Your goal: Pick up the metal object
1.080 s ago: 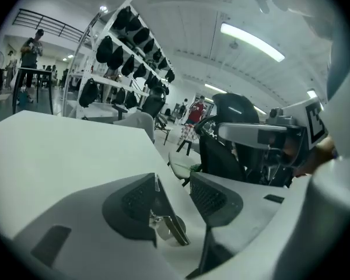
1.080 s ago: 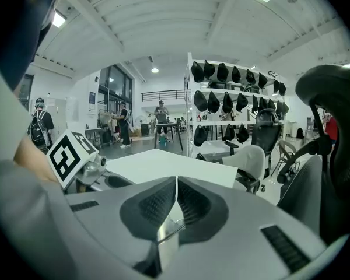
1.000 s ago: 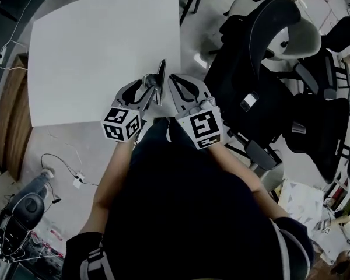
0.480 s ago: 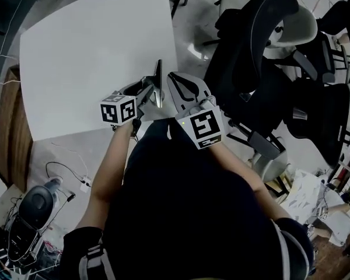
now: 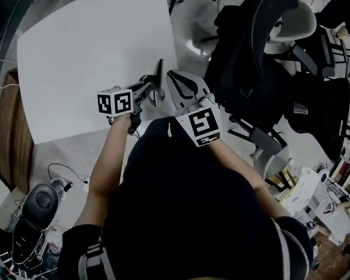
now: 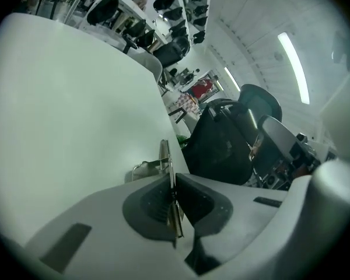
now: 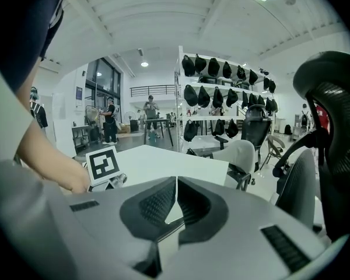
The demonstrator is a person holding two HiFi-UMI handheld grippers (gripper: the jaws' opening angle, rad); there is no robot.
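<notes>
The metal object is a thin flat strip standing on edge at the near right corner of the white table. My left gripper reaches to it from the left, its jaws closing with both pads against the strip. In the left gripper view the metal object runs straight out between the jaws of the left gripper, a wire loop at its far end. My right gripper sits just right of the strip, apart from it. The right gripper is shut and holds nothing.
Black office chairs crowd the floor just right of the table corner. A cable and dark gear lie on the floor at lower left. A wooden panel borders the left side. Shelves of caps and distant people stand beyond the table.
The left gripper's jaws have gone from wide open to closed on the metal strip, and its marker cube has turned. The right gripper has hardly moved.
</notes>
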